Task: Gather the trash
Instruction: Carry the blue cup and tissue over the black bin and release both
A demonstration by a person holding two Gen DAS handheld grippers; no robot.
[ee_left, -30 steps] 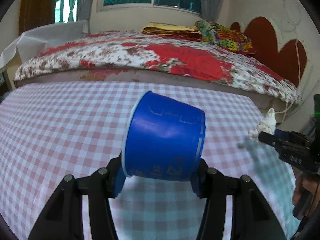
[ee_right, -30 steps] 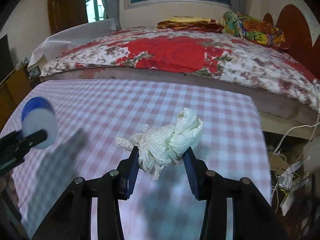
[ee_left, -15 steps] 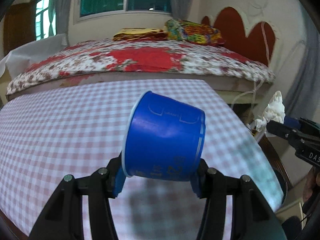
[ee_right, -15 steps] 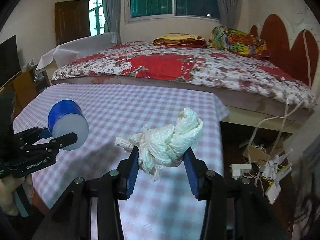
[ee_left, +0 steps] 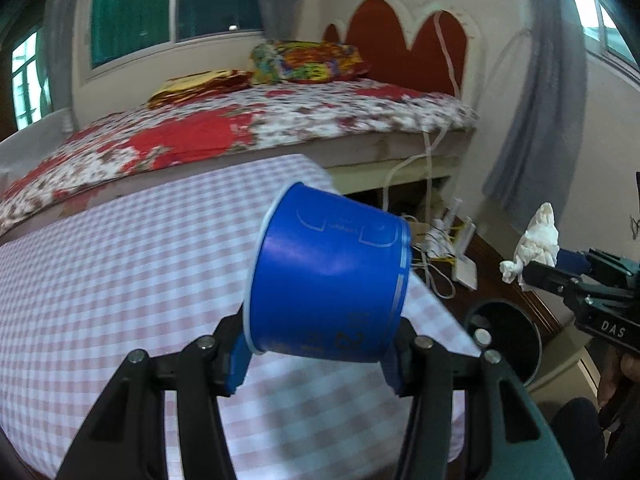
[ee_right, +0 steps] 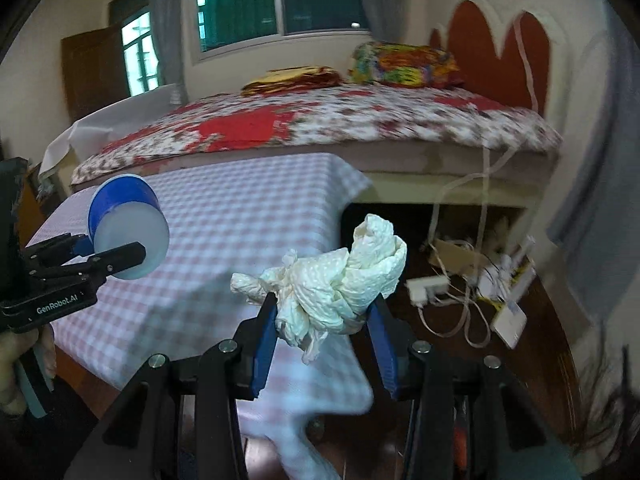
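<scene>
Left wrist view, from the jaws outward: left gripper (ee_left: 320, 354) clenched on a blue paper cup (ee_left: 328, 280), held on its side at lower centre, rim toward the left of the frame, base toward the right, lifted clear of the pink-checked counter (ee_left: 120, 260) beneath. Further right, low in the frame: a dark round bin (ee_left: 506, 340) on the floor just past the counter's corner, mouth open and partly hidden by the gripper's own frame. At the right edge: right gripper (ee_left: 532, 272) clamped on a crumpled white paper towel (ee_left: 536, 244), above and slightly right of the bin. Right wrist view: same towel (ee_right: 336, 280) pinched between blue pads (ee_right: 266, 344) at centre, hanging past the counter's corner (ee_right: 240, 220) over dark floor; cup (ee_right: 128, 232) and left gripper (ee_right: 116, 256) at middle left, above the cloth. Bin not visible in this view. Beyond, a bed (ee_right: 320, 128) with a red floral cover, cables and adapters (ee_right: 472, 280) on the floor at right. Judged step: transport, both pieces of trash picked up and on the way to the bin, neither dropped yet. Next move, by judgement: centring each load over the bin mouth before letting go, towel probably first, being nearer; cup needing more travel to the right, and a drop from low enough not to bounce off the rim.
</scene>
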